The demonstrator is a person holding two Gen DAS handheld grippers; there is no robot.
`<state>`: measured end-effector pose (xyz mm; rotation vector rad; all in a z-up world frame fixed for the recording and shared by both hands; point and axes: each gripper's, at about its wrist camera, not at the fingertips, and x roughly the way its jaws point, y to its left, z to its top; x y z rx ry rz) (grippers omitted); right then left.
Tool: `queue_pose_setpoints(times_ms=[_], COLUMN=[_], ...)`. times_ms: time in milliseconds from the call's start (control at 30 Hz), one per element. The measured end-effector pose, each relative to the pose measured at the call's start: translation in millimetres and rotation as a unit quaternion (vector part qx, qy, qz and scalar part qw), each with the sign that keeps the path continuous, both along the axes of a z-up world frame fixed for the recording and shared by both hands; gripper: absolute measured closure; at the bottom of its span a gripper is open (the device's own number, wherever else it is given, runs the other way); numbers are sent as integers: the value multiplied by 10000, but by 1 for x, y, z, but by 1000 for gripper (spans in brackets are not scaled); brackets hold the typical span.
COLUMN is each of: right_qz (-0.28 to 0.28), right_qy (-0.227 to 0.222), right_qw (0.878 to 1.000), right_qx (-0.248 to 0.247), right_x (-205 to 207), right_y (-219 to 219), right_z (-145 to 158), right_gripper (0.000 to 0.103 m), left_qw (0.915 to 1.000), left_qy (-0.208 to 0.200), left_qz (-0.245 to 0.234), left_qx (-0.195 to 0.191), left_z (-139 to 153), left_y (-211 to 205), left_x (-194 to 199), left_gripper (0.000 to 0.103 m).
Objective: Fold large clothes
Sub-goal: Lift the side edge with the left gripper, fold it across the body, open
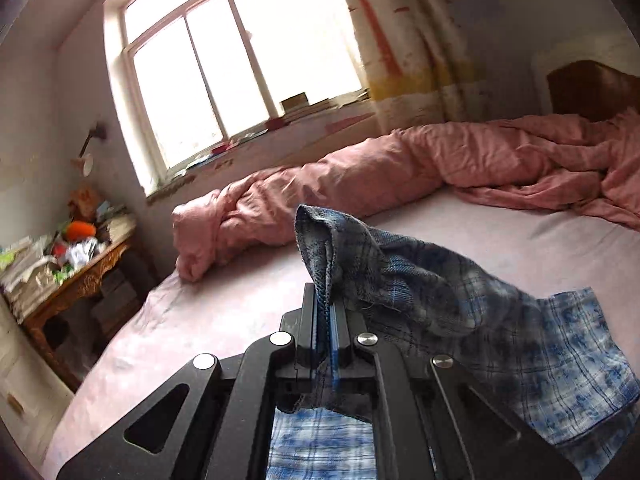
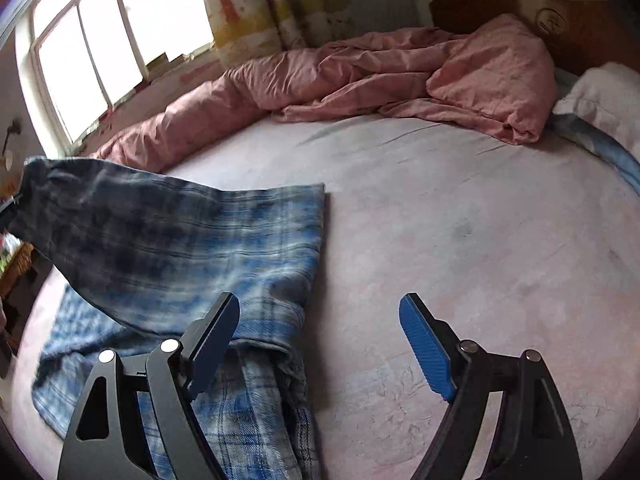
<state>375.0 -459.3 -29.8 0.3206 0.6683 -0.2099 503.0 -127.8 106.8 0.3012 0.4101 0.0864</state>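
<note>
A blue and white plaid garment [image 2: 192, 240] lies on the pale bed sheet [image 2: 460, 220], with one end lifted off the bed at the left. My left gripper [image 1: 325, 296] is shut on that lifted edge of the plaid garment [image 1: 400, 272], and the cloth drapes away to the right and down under the jaws. My right gripper [image 2: 320, 312] stands open above the bed, its left finger over the garment's near folded edge and its right finger with the blue pad [image 2: 426, 348] over bare sheet. Nothing is pinched between the right jaws.
A crumpled pink duvet [image 2: 360, 76] runs along the far side of the bed below the window [image 1: 240, 64]. A wooden headboard [image 2: 560, 16] and a pillow [image 2: 604, 96] are at the right. A cluttered wooden side table [image 1: 76, 276] stands left of the bed.
</note>
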Motion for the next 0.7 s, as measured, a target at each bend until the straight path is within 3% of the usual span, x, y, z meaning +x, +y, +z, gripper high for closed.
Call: queue_pose_setpoints(times_ms=[133, 233, 300, 333, 400, 433, 500, 633, 700], right_qz=[283, 971, 1466, 1477, 939, 624, 182, 39, 108], right_qy=[201, 406, 806, 1050, 1615, 1663, 1512, 1557, 1665], right_qw=[9991, 9944, 9823, 9758, 9588, 9554, 9630, 9707, 9758], right_qx=[-229, -120, -837, -1228, -2142, -2358, -2222, -1832, -1413], right_x=[7, 13, 17, 21, 32, 37, 43, 42, 41], right_y=[19, 40, 67, 77, 86, 85, 81, 67, 56], right_z=[-3, -5, -12, -19, -37, -40, -39, -38, -39], right_gripper=[19, 19, 19, 19, 19, 19, 19, 19, 19], left_qw=[9983, 9959, 9950, 9945, 9924, 9905, 9877, 9944, 9943], left_qy=[192, 259, 239, 225, 188, 207, 262, -45, 39], left_qz=[267, 175, 173, 171, 209, 267, 367, 649, 960], left_qx=[-489, -846, -952, -1013, -1199, -1333, -1494, -830, -462], left_z=[-8, -11, -10, -9, -6, -5, -3, 5, 0], left_y=[40, 55, 58, 58, 59, 61, 62, 57, 58], left_x=[9, 10, 11, 11, 11, 11, 14, 14, 20], left_gripper=[99, 99, 99, 99, 99, 99, 99, 99, 99])
